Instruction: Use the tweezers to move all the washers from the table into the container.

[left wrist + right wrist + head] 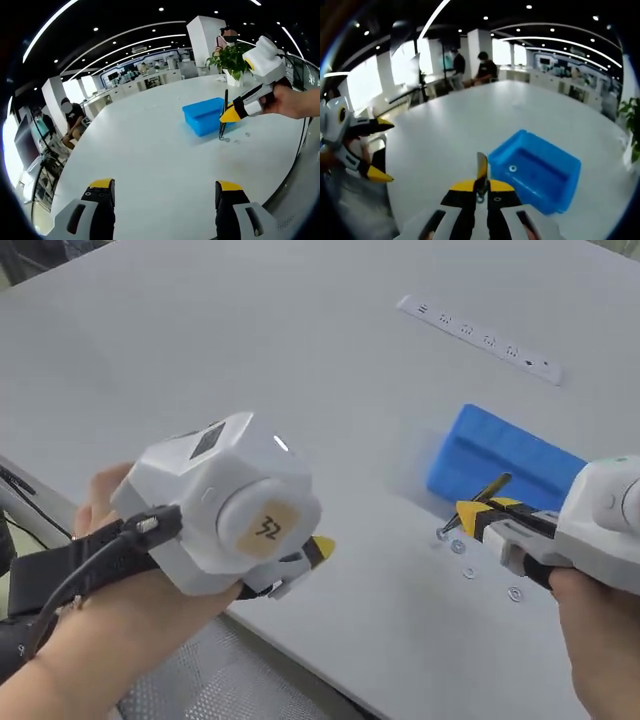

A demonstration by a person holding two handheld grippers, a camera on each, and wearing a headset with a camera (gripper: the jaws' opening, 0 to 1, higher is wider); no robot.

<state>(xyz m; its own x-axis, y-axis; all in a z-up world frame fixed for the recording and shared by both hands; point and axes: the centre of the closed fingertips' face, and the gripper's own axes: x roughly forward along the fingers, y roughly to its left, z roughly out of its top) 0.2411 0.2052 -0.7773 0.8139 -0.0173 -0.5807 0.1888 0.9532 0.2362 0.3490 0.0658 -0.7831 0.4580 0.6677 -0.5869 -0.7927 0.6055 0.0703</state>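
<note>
Right gripper (476, 516) fingers clamp the tweezers (487, 488), steeply tilted, tips down at washers (458, 547) beside the container (505, 455) near the table (300, 360) edge. The right gripper view shows a washer (512, 168) inside. Left gripper (164, 186) fingers are spread and empty.

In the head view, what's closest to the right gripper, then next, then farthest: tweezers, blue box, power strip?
1. tweezers, clamped in the right gripper.
2. blue box, just behind it.
3. power strip, far off beyond the box.
</note>
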